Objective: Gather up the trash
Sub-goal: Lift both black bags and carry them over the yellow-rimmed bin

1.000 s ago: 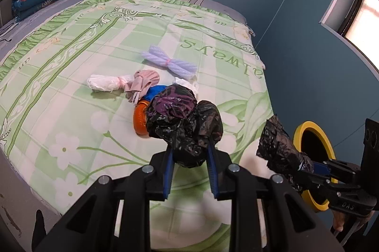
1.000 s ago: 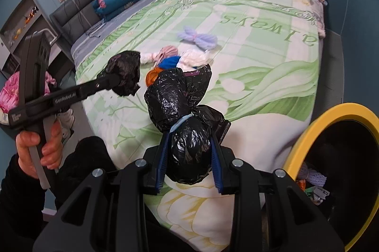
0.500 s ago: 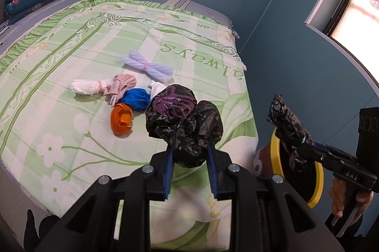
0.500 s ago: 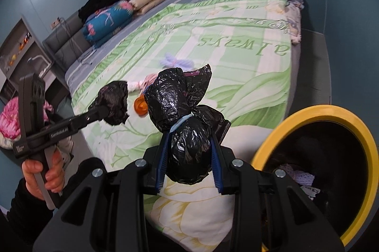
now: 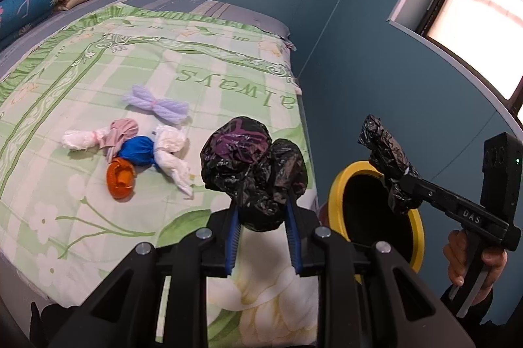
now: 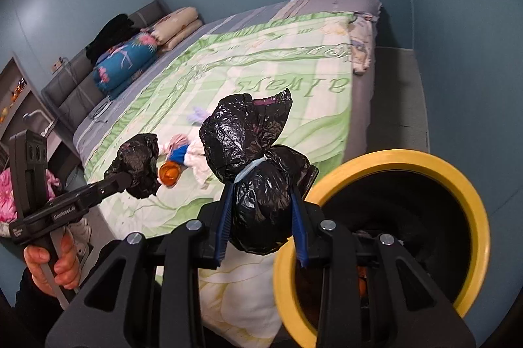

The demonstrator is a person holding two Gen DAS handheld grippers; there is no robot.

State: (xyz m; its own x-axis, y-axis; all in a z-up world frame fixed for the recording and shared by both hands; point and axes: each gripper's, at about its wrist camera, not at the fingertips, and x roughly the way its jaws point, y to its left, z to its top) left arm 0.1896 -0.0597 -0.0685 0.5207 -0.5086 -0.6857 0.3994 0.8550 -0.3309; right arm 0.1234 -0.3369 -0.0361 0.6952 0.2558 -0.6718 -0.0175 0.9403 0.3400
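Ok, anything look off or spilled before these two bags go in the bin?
Nothing spilled. Both black bags are tied: one in the left gripper, one in the right gripper near the yellow-rimmed bin. Tied bundles lie on the bed.

Your bed (image 5: 81, 60) wears a green floral quilt (image 5: 228, 76). On it lie tied bundles – lilac (image 5: 156, 105), pink-and-white (image 5: 101, 137), blue (image 5: 137, 150), white (image 5: 170, 153), orange (image 5: 121, 179) – clustered together.

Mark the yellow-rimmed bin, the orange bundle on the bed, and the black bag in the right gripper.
yellow-rimmed bin (image 6: 475, 210): right wrist view, on its yellow rim.
orange bundle (image 5: 120, 179): left wrist view, its middle.
black bag (image 6: 258, 210): right wrist view, lower bulge below the tie, between the right gripper's fingers.
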